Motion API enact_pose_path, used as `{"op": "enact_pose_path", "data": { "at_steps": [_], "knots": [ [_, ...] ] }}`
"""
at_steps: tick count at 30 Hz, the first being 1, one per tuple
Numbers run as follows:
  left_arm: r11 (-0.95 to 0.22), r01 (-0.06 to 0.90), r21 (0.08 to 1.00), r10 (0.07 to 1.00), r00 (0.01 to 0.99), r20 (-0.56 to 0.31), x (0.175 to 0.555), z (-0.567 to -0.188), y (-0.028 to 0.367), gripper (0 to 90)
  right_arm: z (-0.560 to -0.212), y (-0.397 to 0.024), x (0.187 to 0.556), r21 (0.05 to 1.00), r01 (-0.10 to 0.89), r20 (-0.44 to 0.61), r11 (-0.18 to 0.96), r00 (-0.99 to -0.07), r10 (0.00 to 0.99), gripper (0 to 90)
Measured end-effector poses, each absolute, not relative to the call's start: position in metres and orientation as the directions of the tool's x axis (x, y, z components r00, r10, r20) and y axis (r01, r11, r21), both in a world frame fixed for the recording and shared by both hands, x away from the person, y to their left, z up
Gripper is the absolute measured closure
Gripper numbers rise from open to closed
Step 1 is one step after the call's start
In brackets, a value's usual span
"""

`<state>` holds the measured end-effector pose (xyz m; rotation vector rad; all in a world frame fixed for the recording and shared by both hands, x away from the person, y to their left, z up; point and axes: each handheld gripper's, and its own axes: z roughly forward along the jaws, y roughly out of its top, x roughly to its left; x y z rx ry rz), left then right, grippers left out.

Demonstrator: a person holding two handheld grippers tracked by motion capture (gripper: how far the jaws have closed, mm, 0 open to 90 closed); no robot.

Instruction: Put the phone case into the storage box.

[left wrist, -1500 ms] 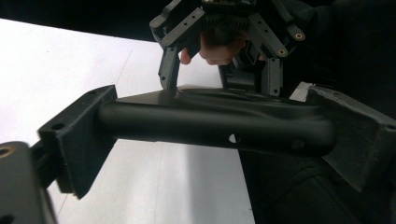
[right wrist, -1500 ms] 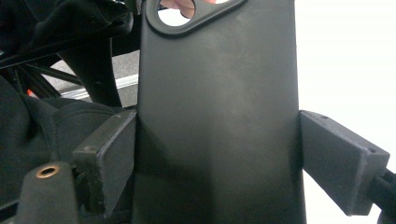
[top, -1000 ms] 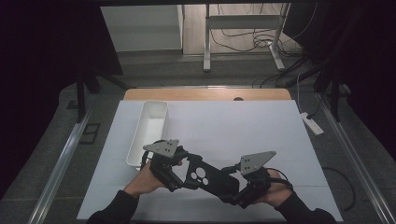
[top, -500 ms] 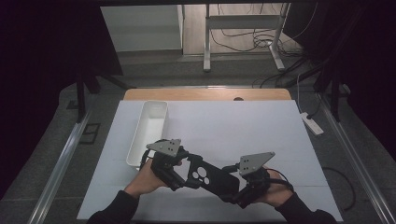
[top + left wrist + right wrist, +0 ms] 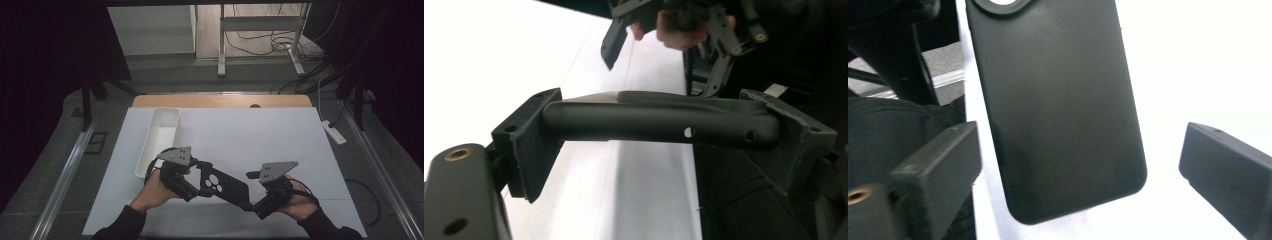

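Observation:
A black phone case point(image 5: 220, 184) with camera cut-outs hangs just above the white table sheet, slanting from left to lower right. My left gripper point(image 5: 192, 187) is shut on its camera end; in the left gripper view both pads press the case's point(image 5: 659, 122) long edges, with the gripper point(image 5: 663, 142) across it. My right gripper point(image 5: 252, 205) sits at the case's other end. Its jaws have just been opening. In the right gripper view the case point(image 5: 1058, 100) lies between the spread jaws of that gripper point(image 5: 1083, 155), with a wide gap at the right pad.
An empty long white tray point(image 5: 161, 135) stands on the sheet at the back left, just beyond my left hand. The white sheet point(image 5: 270, 140) stretches to the right and back. A wooden table edge point(image 5: 220, 101) runs along the far side. A power strip point(image 5: 334, 132) lies past the right edge.
Both hands and the case stay where they were. The right gripper's jaws look a little wider apart than before.

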<state>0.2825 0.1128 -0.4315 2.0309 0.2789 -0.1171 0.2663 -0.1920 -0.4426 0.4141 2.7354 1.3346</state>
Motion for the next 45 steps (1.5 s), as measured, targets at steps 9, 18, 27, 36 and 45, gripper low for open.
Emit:
{"op": "enact_pose_path", "data": {
  "at_steps": [9, 18, 27, 36, 45],
  "knots": [
    [-0.450, 0.283, 0.847, 0.236, 0.952, -0.193, 0.283, -0.429, 0.115, 15.3, -0.449, -0.195, 0.267, 0.772, 0.223, 0.001, 0.595, -0.936, 0.351, 0.0],
    [-0.438, 0.337, 0.834, 0.323, 0.924, -0.204, 0.284, -0.426, 0.117, 15.3, -0.449, -0.200, 0.269, 0.767, 0.277, 0.000, 0.578, -0.902, 0.432, 0.0],
    [-0.417, 0.395, 0.819, 0.394, 0.890, -0.229, 0.286, -0.425, 0.118, 15.2, -0.451, -0.199, 0.269, 0.770, 0.326, 0.020, 0.548, -0.871, 0.491, 0.0],
    [-0.392, 0.436, 0.810, 0.438, 0.863, -0.253, 0.285, -0.423, 0.116, 15.1, -0.452, -0.192, 0.265, 0.741, 0.351, 0.011, 0.573, -0.859, 0.511, 0.1],
    [-0.380, 0.468, 0.797, 0.473, 0.839, -0.267, 0.283, -0.420, 0.112, 15.1, -0.453, -0.189, 0.263, 0.734, 0.350, -0.022, 0.581, -0.844, 0.535, 0.0]
  ]
}}
